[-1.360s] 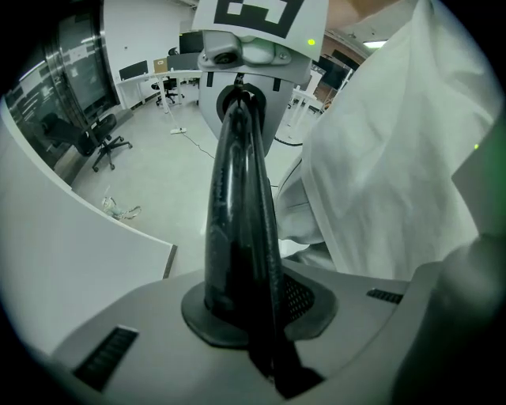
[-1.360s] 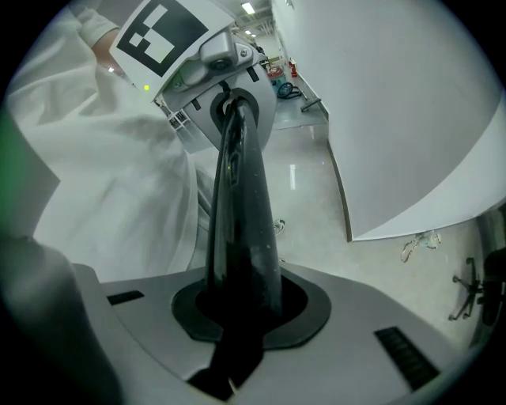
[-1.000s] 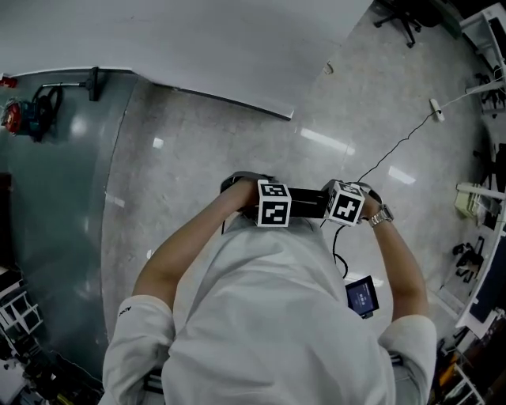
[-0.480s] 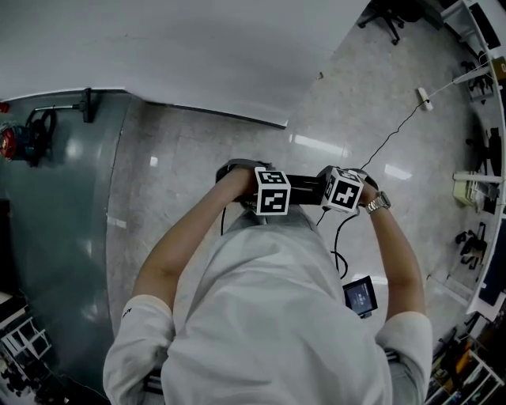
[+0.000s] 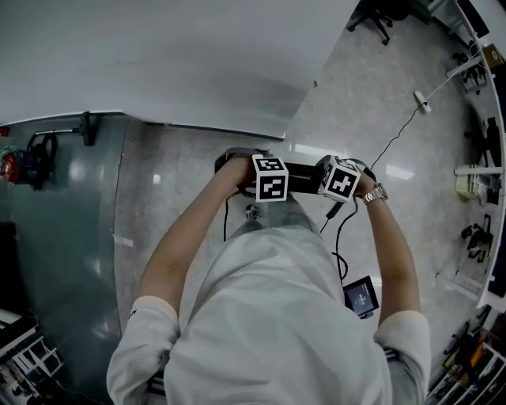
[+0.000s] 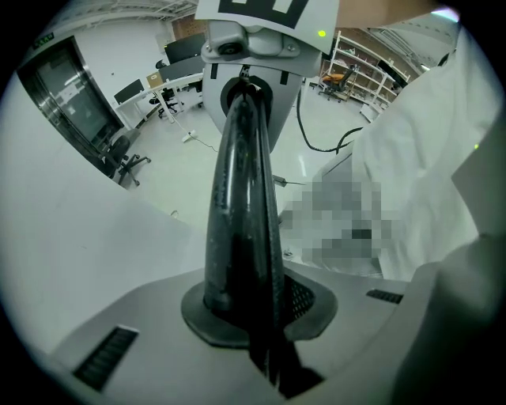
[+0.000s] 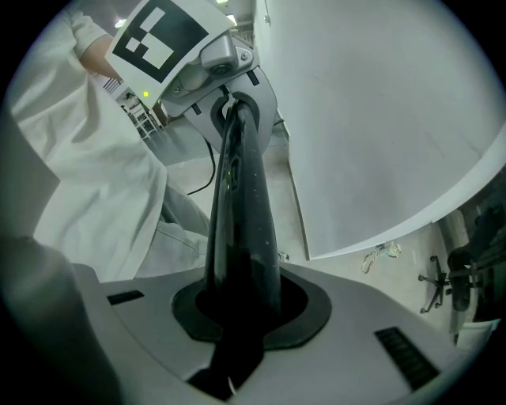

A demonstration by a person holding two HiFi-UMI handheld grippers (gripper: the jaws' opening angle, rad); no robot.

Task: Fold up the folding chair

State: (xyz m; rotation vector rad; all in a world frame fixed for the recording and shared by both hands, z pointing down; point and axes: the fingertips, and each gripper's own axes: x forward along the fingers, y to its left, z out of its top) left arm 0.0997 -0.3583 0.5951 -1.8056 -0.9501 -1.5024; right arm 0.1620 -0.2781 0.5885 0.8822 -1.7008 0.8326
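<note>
The black folding chair shows in the head view only as a dark bar between my two grippers, above the pale floor. My left gripper and right gripper grip it side by side, both pointing down, their fingertips hidden under the marker cubes. In the left gripper view the chair appears edge-on as a thin black slab that runs up from my left gripper, shut on it, to the right gripper at the top. In the right gripper view my right gripper is likewise shut on the chair.
A white wall panel stands just ahead. A dark glass partition is at the left. A cable trails over the floor at the right, with office chairs and shelving beyond. A small screen hangs at the person's hip.
Both grippers, still closed on the chair, have moved together toward the white wall panel, which now fills more of the head view. The grip looks unchanged.
</note>
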